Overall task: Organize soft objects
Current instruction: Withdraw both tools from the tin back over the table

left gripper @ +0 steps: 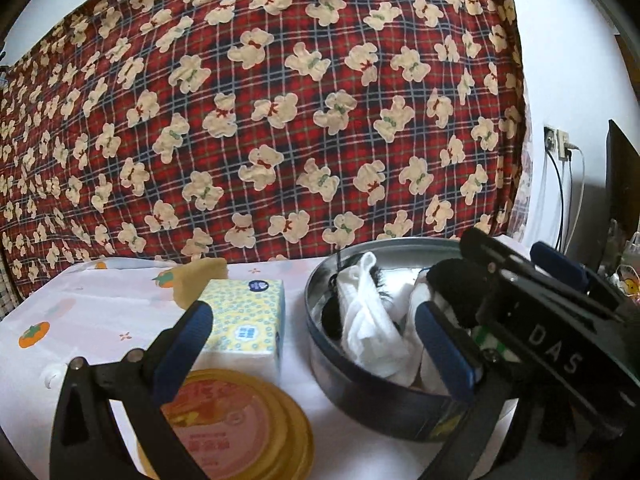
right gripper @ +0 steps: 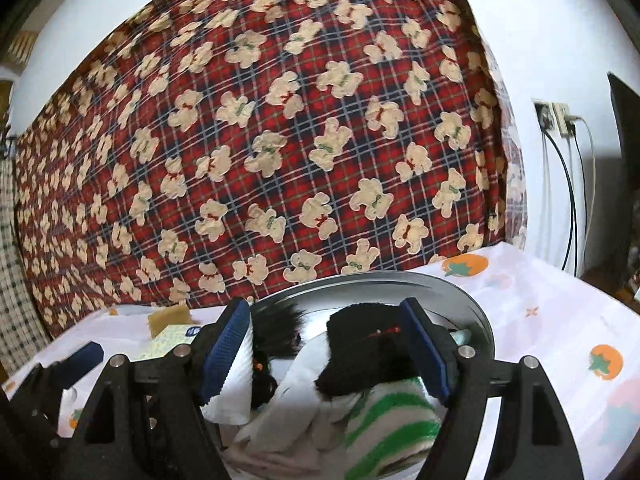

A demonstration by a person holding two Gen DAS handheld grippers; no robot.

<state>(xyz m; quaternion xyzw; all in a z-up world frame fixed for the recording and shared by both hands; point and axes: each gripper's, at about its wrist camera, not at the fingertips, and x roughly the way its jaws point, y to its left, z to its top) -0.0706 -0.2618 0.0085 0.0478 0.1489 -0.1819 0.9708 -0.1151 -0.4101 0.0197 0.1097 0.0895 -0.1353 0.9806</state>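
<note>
right tool (right gripper: 324, 344) spread over tin (right gripper: 476, 312), black sock (right gripper: 360, 356) and striped sock (right gripper: 392, 420) between pads, untouched | left tool (left gripper: 316, 344) spread, empty, astride tin rim (left gripper: 320, 344) | white cloths (left gripper: 368, 320) in tin | tissue pack (left gripper: 244, 320), lid (left gripper: 236, 424), sponge (left gripper: 200, 280) left on bench (left gripper: 80, 320)

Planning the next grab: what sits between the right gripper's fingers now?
In the right wrist view, the right gripper stands open over the tin, with the black sock and the green-striped sock between its fingers, no pad visibly pressing.
</note>
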